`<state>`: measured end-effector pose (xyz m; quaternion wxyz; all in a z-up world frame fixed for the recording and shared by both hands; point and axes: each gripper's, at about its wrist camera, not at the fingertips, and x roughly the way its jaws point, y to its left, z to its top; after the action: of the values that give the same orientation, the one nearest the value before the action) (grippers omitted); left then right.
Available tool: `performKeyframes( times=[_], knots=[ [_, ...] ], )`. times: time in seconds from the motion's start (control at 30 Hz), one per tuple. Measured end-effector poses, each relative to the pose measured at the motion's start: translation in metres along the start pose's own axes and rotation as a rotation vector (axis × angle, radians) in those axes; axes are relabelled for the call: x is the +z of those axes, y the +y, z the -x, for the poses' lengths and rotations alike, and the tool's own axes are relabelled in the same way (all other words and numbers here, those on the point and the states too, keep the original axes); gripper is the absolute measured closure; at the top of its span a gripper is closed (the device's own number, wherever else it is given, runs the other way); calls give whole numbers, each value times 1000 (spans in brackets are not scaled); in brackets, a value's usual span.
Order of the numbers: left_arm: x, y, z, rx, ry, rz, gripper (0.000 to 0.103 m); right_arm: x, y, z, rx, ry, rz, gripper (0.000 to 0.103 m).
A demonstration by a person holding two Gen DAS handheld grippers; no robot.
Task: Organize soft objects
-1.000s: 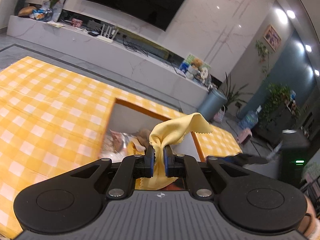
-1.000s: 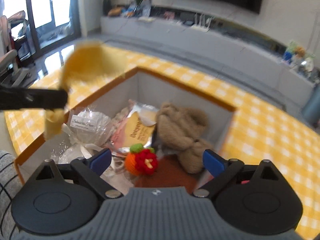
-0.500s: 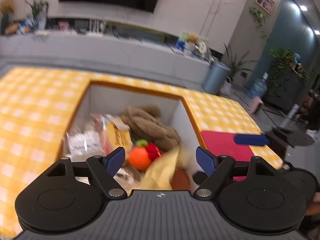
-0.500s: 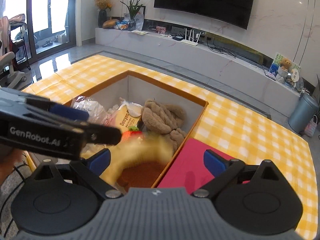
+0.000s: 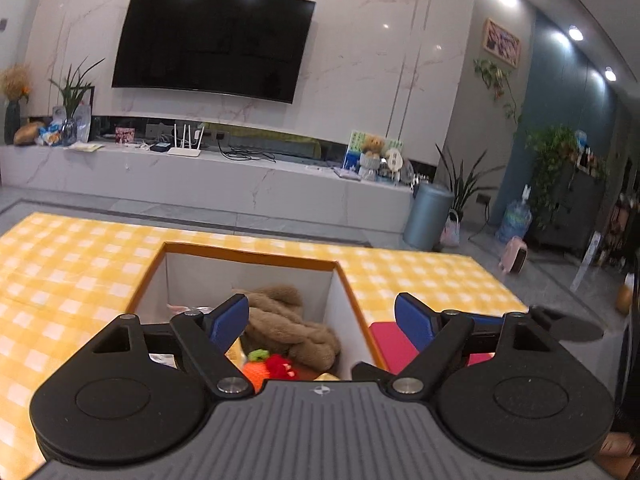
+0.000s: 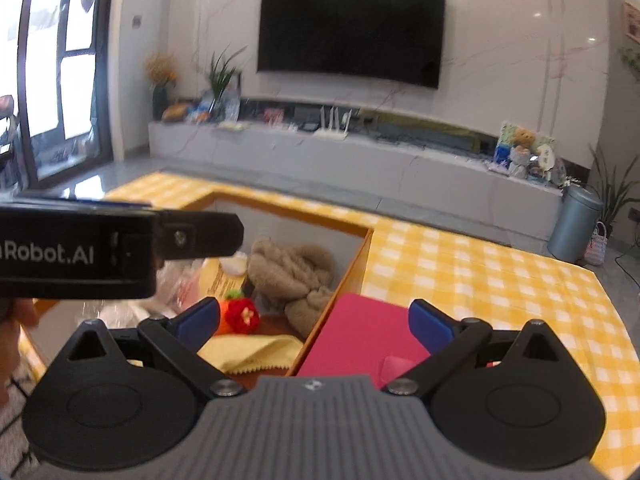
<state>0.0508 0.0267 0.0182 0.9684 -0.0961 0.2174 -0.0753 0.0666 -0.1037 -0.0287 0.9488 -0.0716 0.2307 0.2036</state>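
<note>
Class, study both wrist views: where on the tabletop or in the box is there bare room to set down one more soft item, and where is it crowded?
Free: the checked tablecloth right of the box, beyond the pink cloth, and the cloth-covered stretch left of the box. Crowded: inside the box, with the brown plush, crochet toy, yellow cloth and wrapped packets.

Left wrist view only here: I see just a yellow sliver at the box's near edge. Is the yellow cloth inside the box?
Observer: Yes. The right wrist view shows the yellow cloth lying flat on the floor of the box, in front of the crocheted toy.
Operator: And the pink thing beside the box?
Observer: The pink flat item lies on the tablecloth outside, right beside the box wall. A small flap shows at its near end.
Operator: Right gripper?
Observer: The right gripper is open and empty, over that wall.
</note>
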Motion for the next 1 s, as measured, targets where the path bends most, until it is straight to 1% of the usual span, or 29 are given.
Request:
performKeyframes(
  times=[0.07,0.13,0.3,0.47,0.57,0.67,0.73,0.87,1.0],
  knots=[
    [0,-1,-2,7,-11,12,6,-3,0,1,-3,-24,-11,4],
    [-1,-2,-2,30,-26,3,6,-5,0,0,-5,-30,-11,4],
    [-4,-12,-1,127,-62,-58,6,-6,-1,-1,1,-46,-32,4],
    [-8,-17,-3,188,-81,-104,6,-4,-3,3,13,-65,-52,4],
    [-9,-19,-4,198,-77,-120,6,-4,-4,4,6,-73,-51,4],
    [-11,-21,-5,191,-70,-138,6,-4,-5,5,10,-80,-65,4],
    [-13,-21,-4,174,-77,-139,6,-3,-5,6,7,-83,-58,4],
    [-14,-24,-3,190,-101,-161,6,-4,-2,6,-3,-91,-35,4],
    [-14,-26,-6,224,-98,-167,6,-6,2,8,-7,-89,-23,4]
  ],
)
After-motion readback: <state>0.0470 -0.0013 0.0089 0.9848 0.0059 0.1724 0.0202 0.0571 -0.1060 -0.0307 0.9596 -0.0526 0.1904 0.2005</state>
